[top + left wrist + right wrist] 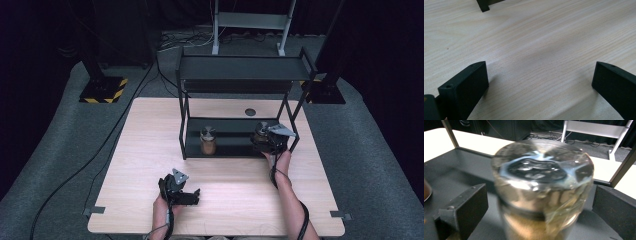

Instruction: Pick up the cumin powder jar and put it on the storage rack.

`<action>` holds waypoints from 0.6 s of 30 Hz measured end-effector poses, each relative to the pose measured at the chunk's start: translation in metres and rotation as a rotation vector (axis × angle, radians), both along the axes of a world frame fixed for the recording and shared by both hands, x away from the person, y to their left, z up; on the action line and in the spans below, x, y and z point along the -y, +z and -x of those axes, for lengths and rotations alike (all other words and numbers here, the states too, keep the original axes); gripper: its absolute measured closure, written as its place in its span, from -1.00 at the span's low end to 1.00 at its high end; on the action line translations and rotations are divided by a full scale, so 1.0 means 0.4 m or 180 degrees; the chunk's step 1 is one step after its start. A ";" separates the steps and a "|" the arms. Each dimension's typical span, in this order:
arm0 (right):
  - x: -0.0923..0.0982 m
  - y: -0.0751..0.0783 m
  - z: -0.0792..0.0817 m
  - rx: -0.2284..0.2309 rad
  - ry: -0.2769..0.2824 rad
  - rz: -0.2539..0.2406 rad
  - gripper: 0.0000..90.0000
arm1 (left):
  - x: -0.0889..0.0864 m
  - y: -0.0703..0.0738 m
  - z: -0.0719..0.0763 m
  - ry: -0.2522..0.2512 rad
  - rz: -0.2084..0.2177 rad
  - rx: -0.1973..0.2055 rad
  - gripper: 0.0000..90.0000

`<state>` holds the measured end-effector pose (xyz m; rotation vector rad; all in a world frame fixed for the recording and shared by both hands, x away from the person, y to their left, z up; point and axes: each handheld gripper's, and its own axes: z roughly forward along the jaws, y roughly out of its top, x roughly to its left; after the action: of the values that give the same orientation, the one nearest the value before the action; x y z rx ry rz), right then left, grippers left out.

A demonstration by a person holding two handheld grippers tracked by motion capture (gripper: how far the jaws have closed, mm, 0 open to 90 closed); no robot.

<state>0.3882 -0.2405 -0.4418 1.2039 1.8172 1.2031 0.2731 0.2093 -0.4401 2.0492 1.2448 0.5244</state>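
The right gripper (270, 141) reaches into the lower tier of the black metal 2-tier shelf rack (240, 75) standing at the far side of the pale wooden table (150, 150). Its jaws stand spread on either side of a clear cylindrical jar with a shiny plastic-sealed lid and brown contents (541, 195), with gaps on both sides, so nothing is gripped yet. A second brown jar with a silvery lid (208, 140) stands on the same dark shelf, well apart to the left.

The near jar looks rigid and probably glass or hard plastic, though blur makes the material hard to tell; filled, it should have some weight. The film over the lid looks slick, so the plain wall below the lid is likely the better place to clamp.

Room is tight: the upper tier sits overhead and a rack post stands just beside the right gripper, so pulling straight back toward the person seems the clearest way out.

The left gripper (181, 192) rests low over bare table near the front edge, jaws wide apart and empty.
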 end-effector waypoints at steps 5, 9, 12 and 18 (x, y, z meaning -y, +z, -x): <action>-0.009 0.013 0.022 -0.0029 -0.0045 0.0062 -1.00 | 0.000 0.000 0.000 -0.0002 -0.0002 0.0000 -1.00; -0.013 0.023 0.055 -0.0044 -0.0046 0.0122 -1.00 | 0.000 0.000 0.000 -0.0002 -0.0002 -0.0001 -1.00; -0.016 0.028 0.085 -0.0016 -0.0042 0.0183 -1.00 | 0.000 0.000 0.000 -0.0002 -0.0003 -0.0001 -1.00; -0.008 0.034 0.153 -0.0016 0.0024 0.0272 -1.00 | 0.000 0.000 0.000 -0.0001 -0.0002 0.0000 -1.00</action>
<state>0.3272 -0.2372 -0.4282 1.1539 1.8592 1.1159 0.2732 0.2094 -0.4401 2.0498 1.2444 0.5246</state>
